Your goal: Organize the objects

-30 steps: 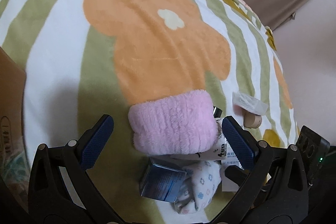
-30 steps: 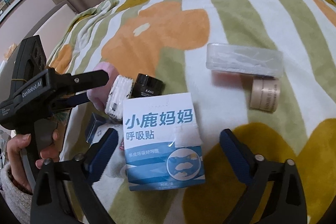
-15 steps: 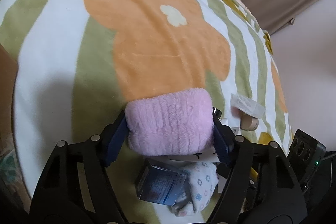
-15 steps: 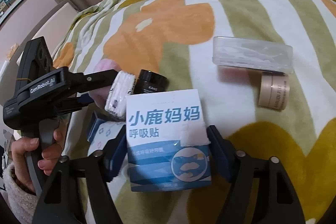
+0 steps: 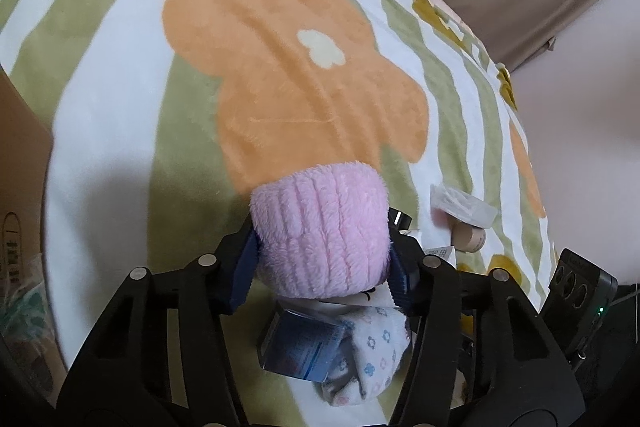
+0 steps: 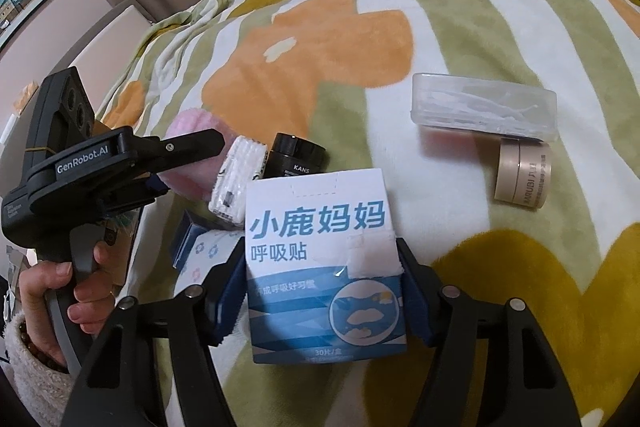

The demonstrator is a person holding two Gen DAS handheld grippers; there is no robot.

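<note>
Left gripper [image 5: 322, 267] pinching the pink fluffy roll [image 5: 322, 231], jaws just closed in and squashing its sides. Right gripper [image 6: 322, 297] clamped on the blue-and-white box [image 6: 322, 263], pads flat against both edges, last of the closing barely perceptible. Both items low on the flowered blanket [image 5: 120, 67], amid a heap: black jar [image 6: 294, 159], white packet [image 6: 236, 183], floral sock [image 5: 372, 347]. Clear case [image 6: 484, 107] and tan jar [image 6: 522, 175] well apart. Best lifted straight up, slowly, keeping the box level and the soft roll squeezed firmly, watching for neighbours dragging along.
</note>
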